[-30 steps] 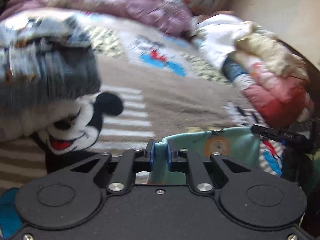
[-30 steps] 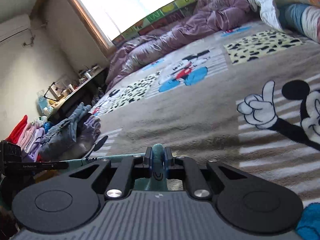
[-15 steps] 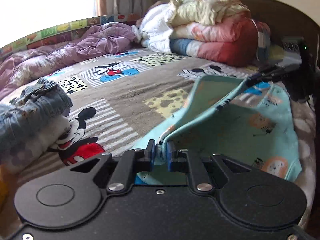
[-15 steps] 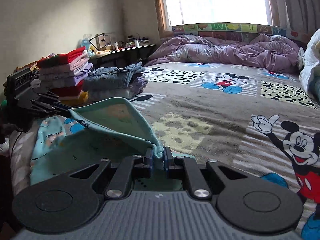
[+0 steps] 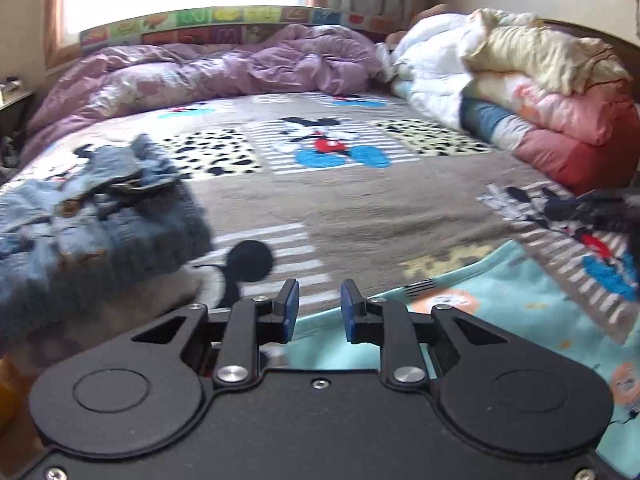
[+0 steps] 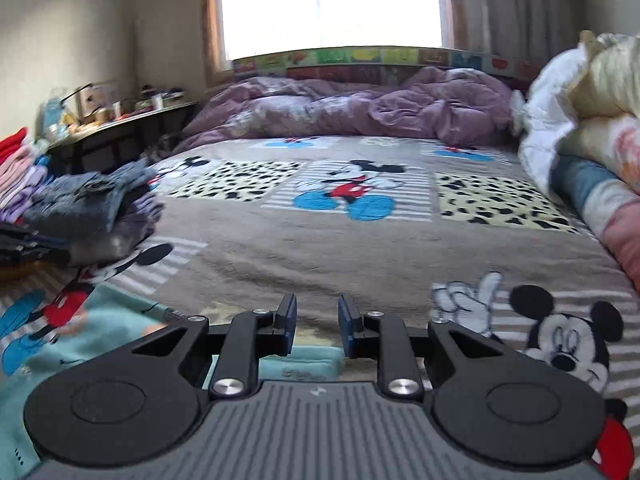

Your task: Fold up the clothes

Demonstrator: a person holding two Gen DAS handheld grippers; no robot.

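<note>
A teal child's garment with orange animal prints (image 5: pixel 500 312) lies flat on the Mickey Mouse blanket (image 5: pixel 352 208), below and to the right of my left gripper (image 5: pixel 318 308). That gripper is open and empty, just above the garment's near left edge. In the right wrist view the same garment (image 6: pixel 100 328) lies at the lower left and under my right gripper (image 6: pixel 316 320), which is open and empty. The other gripper (image 5: pixel 600 212) shows as a dark blur at the right edge of the left wrist view.
A stack of folded jeans and knitwear (image 5: pixel 92 216) sits at the left of the bed, also seen in the right wrist view (image 6: pixel 96 204). Folded coloured clothes (image 6: pixel 18 168) and a cluttered side table (image 6: pixel 120 120) stand further left. Rolled quilts (image 5: pixel 540 92) and a purple duvet (image 5: pixel 240 68) line the right and far sides.
Both grippers were shut on the teal garment, holding its edge up. Now both have opened and let go, and the garment lies flat on the blanket.
</note>
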